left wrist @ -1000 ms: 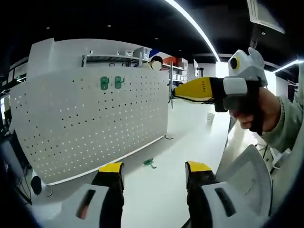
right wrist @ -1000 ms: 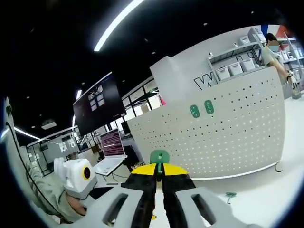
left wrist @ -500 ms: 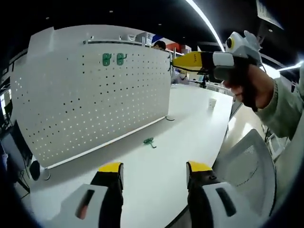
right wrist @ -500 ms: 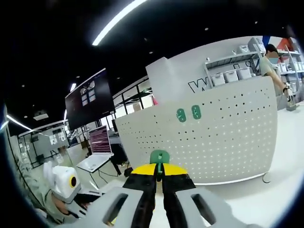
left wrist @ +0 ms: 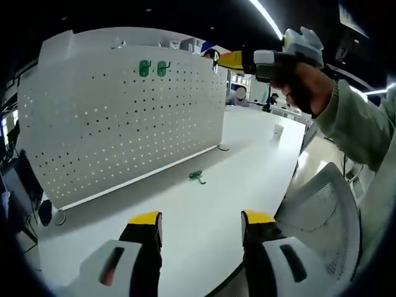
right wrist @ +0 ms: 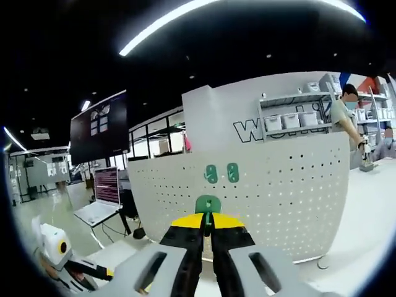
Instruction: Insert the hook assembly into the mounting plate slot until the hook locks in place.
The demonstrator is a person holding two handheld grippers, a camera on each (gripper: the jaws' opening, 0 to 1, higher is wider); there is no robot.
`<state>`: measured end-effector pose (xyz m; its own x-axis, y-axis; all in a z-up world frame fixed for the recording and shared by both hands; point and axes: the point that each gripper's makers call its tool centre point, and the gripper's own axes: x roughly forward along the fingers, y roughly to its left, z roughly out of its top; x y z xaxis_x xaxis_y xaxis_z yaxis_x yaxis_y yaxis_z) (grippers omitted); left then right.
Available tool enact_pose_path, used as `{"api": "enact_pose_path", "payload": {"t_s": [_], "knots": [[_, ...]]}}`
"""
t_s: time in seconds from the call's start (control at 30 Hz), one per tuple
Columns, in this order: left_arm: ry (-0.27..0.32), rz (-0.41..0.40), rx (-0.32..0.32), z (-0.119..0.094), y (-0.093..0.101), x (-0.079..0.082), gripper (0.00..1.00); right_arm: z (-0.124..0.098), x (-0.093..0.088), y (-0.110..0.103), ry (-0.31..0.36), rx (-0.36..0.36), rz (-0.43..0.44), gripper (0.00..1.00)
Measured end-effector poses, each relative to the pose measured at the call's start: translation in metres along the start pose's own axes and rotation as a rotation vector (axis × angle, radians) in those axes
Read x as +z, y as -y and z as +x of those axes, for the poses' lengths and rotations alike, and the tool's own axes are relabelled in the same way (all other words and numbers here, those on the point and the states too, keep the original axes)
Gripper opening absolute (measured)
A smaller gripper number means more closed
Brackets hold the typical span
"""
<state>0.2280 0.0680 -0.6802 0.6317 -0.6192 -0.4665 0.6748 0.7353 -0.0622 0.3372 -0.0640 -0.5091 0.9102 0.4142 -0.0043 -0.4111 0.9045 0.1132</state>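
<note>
1. The right gripper (right wrist: 208, 224) was clamped on a green hook (right wrist: 208, 203), its yellow-tipped jaws pressed together around the hook's lower part, the rounded green top standing up above the tips.
2. In the left gripper view the same right gripper (left wrist: 218, 58) was held high in a person's hand (left wrist: 301, 85), its yellow tips near the upper right corner of the white pegboard (left wrist: 124, 124); the held hook was too small there to make out.
3. The left gripper (left wrist: 201, 220) was spread wide with nothing between its jaws, hanging low over the white table (left wrist: 204, 223).
4. Beyond the right gripper's tips the pegboard (right wrist: 284, 192) stood upright on the table, facing the camera, apart from the held hook.
5. Two green hooks (right wrist: 221, 173) were already mounted side by side near the pegboard's top edge; in the left gripper view the pair (left wrist: 153, 68) sat at the upper middle of the board.
6. One loose green hook (left wrist: 197, 177) lay on the table just in front of the pegboard's foot, well apart from both grippers.
7. A white mesh chair (left wrist: 322, 216) stood at the table's right edge, a laptop (right wrist: 99, 207) sat on a desk to the pegboard's left, and shelves with bins (right wrist: 291, 120) stood behind it.
</note>
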Motion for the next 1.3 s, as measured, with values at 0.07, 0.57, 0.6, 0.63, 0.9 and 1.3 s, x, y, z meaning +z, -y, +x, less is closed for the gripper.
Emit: {"api": "enact_pose_path", "payload": {"t_s": [0.07, 0.57, 0.6, 0.63, 0.9, 1.3], "knots": [[-0.002, -0.004, -0.003, 0.0, 0.001, -0.001, 0.53, 0.003, 0.003, 0.003, 0.008, -0.009, -0.004, 0.01], [-0.003, -0.002, 0.003, 0.002, -0.004, 0.001, 0.53, 0.034, 0.026, 0.039, 0.06, -0.088, -0.06, 0.01], [-0.002, -0.002, 0.004, 0.002, -0.004, 0.001, 0.52, 0.036, 0.027, 0.041, 0.061, -0.092, -0.061, 0.01], [-0.003, -0.003, 0.004, 0.002, -0.004, 0.001, 0.52, 0.038, 0.027, 0.044, 0.063, -0.098, -0.061, 0.01], [-0.006, -0.018, -0.001, 0.006, -0.007, -0.001, 0.52, 0.06, 0.027, 0.059, 0.056, -0.132, -0.09, 0.02], [-0.006, -0.033, 0.013, 0.01, -0.014, -0.002, 0.52, 0.089, 0.018, 0.077, 0.023, -0.159, -0.115, 0.02]]}}
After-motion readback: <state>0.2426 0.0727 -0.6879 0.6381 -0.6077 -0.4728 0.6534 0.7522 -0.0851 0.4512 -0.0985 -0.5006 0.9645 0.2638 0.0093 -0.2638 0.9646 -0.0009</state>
